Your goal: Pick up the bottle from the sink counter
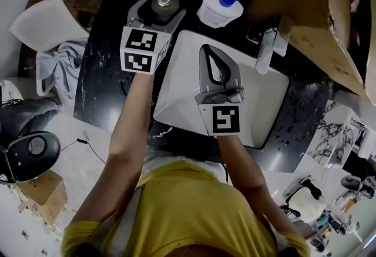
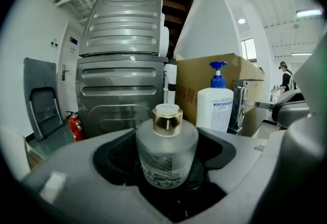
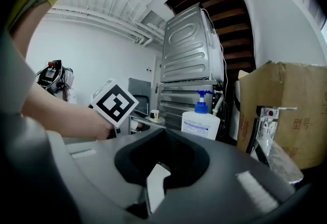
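Left tool (image 1: pixel 160 10) is up at the far side of the black worktop (image 1: pixel 100 74), jaws parted and standing one on each side of the bottle (image 2: pixel 166 152). In the left gripper view the frosted glass bottle with its gold collar and pale cap sits upright, right in the dark hollow between the jaws, and there's a dark strip of room showing on both of its sides, so the pads aren't seen pressing on the glass. Its base looks to be down on the worktop. Right tool (image 1: pixel 204 50) hangs over the white sink (image 1: pixel 176 91). Its jaws are drawn together at the tips, and only an empty oval hollow shows in the right gripper view, so it's carrying nothing. Moving outward, the bottle stands just off the sink's far left corner, close to the rim, with a bare strip of black worktop open on its left. Over on its right, a white pump dispenser (image 1: pixel 220 8) with a blue head stands near it but apart. Past that comes the chrome tap (image 1: pixel 265 49) at the sink's back edge, and then a cardboard box (image 1: pixel 311 9) crowds the far right corner. Behind the bottle, in the left gripper view, there's a tall ribbed grey metal unit (image 2: pixel 122 64), with a red fire extinguisher (image 2: pixel 75 126) down at its left foot. Off the worktop's left edge, a grey cloth (image 1: pixel 59 62) lies crumpled.
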`<state>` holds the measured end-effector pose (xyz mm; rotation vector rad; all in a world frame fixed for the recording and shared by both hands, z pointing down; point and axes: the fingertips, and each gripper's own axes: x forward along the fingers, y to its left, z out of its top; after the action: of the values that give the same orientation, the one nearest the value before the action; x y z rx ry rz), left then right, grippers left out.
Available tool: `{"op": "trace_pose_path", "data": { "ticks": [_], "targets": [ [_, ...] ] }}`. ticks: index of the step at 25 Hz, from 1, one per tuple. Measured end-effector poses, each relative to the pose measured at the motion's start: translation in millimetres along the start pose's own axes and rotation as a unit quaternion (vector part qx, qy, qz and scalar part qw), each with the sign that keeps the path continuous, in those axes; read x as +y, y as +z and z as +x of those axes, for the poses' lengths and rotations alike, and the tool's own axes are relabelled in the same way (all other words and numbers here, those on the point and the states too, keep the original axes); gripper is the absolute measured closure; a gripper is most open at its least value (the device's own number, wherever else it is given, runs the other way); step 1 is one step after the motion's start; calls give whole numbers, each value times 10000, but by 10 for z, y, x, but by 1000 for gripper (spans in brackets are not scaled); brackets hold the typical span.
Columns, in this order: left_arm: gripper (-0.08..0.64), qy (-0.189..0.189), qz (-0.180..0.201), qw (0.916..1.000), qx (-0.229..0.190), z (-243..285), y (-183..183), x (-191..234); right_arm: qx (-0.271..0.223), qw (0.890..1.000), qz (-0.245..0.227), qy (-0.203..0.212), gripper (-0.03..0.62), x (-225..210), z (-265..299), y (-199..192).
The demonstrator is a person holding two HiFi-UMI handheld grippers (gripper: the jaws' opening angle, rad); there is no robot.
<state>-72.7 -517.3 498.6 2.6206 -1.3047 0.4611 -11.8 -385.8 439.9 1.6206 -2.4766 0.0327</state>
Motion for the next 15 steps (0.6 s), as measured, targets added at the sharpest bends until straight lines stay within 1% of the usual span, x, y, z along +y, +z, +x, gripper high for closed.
{"op": "trace_pose_path", "data": {
  "ticks": [9, 12, 15],
  "targets": [
    [222, 55, 152, 9993, -334, -768, 373, -308, -277, 9994, -91, -161, 592, 13, -232, 300],
    [222, 91, 202, 9987, -459, -1039, 500, -407, -261, 9994, -167, -181, 592, 19, -347, 317],
    [222, 187, 307, 9975, -609, -1308, 637, -505, -307, 9991, -55, -273, 592, 10, -486, 385]
  ]
}}
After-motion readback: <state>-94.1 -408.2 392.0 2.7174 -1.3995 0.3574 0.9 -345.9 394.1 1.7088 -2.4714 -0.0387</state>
